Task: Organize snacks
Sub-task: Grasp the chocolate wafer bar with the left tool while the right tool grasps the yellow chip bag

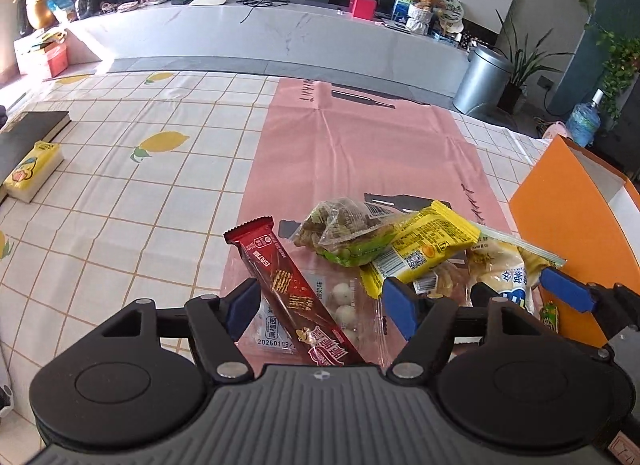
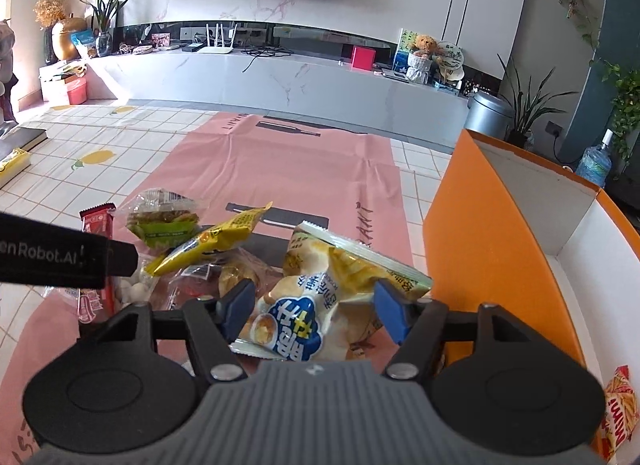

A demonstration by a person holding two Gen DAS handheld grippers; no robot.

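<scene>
**Both tongs over the snack heap, orange box waiting at right**

Nearest the lens, low in the left wrist view: left tongs [image 1: 322, 305] spread wide, straddling a red biscuit bar [image 1: 294, 289] lying across a clear bag of white balls [image 1: 344, 305]; pads clear of both. Low centre of the right wrist view: right tongs [image 2: 316, 305] apart around a pale chip bag [image 2: 320, 305], nothing pinched; contact at the right pad hard to judge. Just beyond, middle of frame: a yellow packet [image 1: 424, 249] propped on a green-and-clear packet [image 1: 348, 233], all on a pink mat [image 1: 360, 153]. Far right: open orange box [image 2: 480, 233], one red-and-yellow snack [image 2: 618, 405] already inside.

Likely step: closing on one item each. Best done by dropping lower, centring the red bar between the left pads, clamping the chip bag by its crimped edge rather than its puffed middle, then lifting straight before swinging right.
</scene>
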